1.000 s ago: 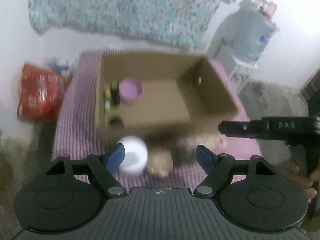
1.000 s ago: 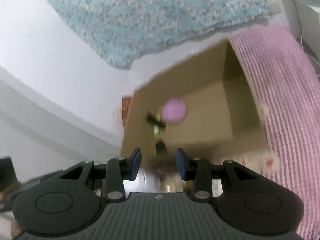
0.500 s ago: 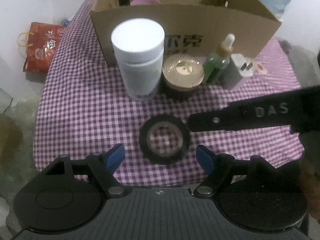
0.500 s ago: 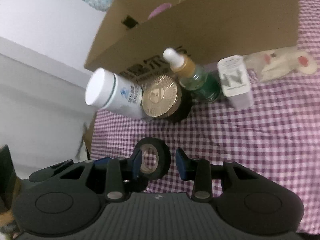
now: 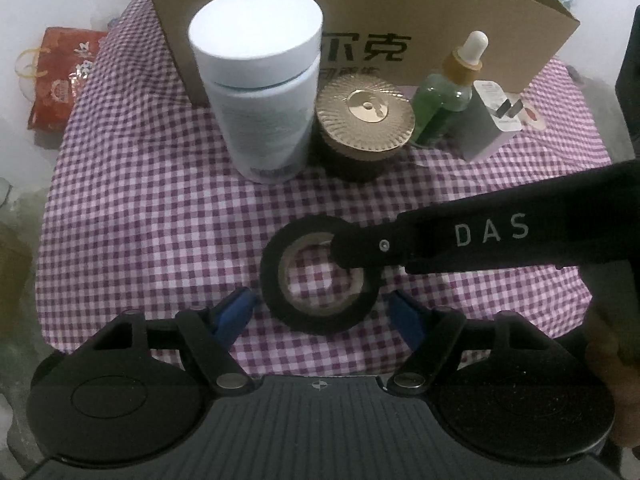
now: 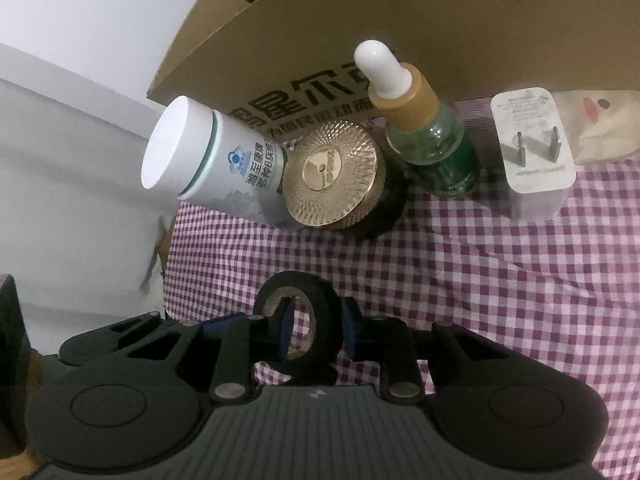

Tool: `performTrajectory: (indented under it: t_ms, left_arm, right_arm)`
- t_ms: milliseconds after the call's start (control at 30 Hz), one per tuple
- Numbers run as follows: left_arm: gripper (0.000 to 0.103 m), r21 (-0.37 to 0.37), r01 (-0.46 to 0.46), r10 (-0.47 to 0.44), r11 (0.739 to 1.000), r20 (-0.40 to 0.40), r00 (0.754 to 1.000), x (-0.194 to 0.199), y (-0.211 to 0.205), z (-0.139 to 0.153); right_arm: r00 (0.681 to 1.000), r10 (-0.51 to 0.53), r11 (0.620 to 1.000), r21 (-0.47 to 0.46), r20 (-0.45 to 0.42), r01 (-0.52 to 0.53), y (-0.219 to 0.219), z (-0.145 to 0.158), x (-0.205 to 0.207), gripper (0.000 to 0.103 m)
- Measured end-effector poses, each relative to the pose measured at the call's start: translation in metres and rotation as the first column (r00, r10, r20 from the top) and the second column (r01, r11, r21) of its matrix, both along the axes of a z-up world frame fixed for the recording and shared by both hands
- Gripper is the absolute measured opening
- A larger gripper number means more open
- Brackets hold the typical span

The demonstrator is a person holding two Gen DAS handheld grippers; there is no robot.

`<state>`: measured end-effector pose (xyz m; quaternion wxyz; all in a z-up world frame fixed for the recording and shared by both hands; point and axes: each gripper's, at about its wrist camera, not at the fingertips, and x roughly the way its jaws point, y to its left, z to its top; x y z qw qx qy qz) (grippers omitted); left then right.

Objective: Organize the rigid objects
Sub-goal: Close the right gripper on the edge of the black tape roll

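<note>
The roll of black tape (image 5: 318, 280) lies flat on the counter (image 5: 152, 216), which wears a purple checked cloth. It sits near the front edge, well apart from the other things. The right gripper (image 6: 316, 326) has one finger inside the hole of the roll and one finger outside it, so the fingers are squeezed on the wall of the ring. That is a good way to hold a ring, because its wall is thin and the whole roll is wide. I think the tape is about to be lifted and put in the cardboard box (image 5: 460, 28) behind.

The left gripper (image 5: 320, 312) waits just in front of the tape with its fingers wide apart, holding nothing.

The other things stand in a row right against the box wall: a white pill bottle (image 5: 260, 92), a gold-lidded jar (image 5: 364, 128), a green dropper bottle (image 5: 444, 96) and a white plug charger (image 5: 490, 124). They look like they are waiting for their turn.

The left view shows the whole roll from above and the right gripper's long black arm reaching over it. It does not show the finger inside the hole well. The right view shows both blue finger pads (image 6: 286, 330) pinching the ring, and the writing on the pill bottle.
</note>
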<state>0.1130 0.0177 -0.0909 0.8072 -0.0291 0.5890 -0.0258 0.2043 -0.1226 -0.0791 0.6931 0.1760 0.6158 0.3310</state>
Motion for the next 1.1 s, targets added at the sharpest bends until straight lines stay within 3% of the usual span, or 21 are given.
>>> performTrajectory:
  t_ms: [400,733,833,1100]
  left_arm:
    - [0.074,-0.005,0.042,-0.042,0.999,0.013,0.999,0.006,-0.02,-0.001]
    - [0.071,-0.042,0.191,-0.189,0.981,0.063,0.98,0.013,-0.074,0.001]
    - [0.07,-0.016,0.225,-0.223,0.974,0.079,0.972,0.011,-0.081,0.001]
    - [0.071,0.004,0.222,-0.222,0.975,0.056,0.973,0.015,-0.083,-0.009]
  right_arm:
    - [0.998,-0.044,0.997,0.063,-0.054,0.048,-0.033,-0.002,0.005,0.021]
    - [0.993,-0.119,0.993,-0.018,-0.006,0.119,-0.09,0.009,0.002,0.022]
    - [0.991,-0.137,0.99,-0.039,0.015,0.137,-0.106,0.015,0.0,0.022]
    - [0.99,-0.127,0.988,-0.084,0.061,0.132,-0.11,0.019,-0.002,0.023]
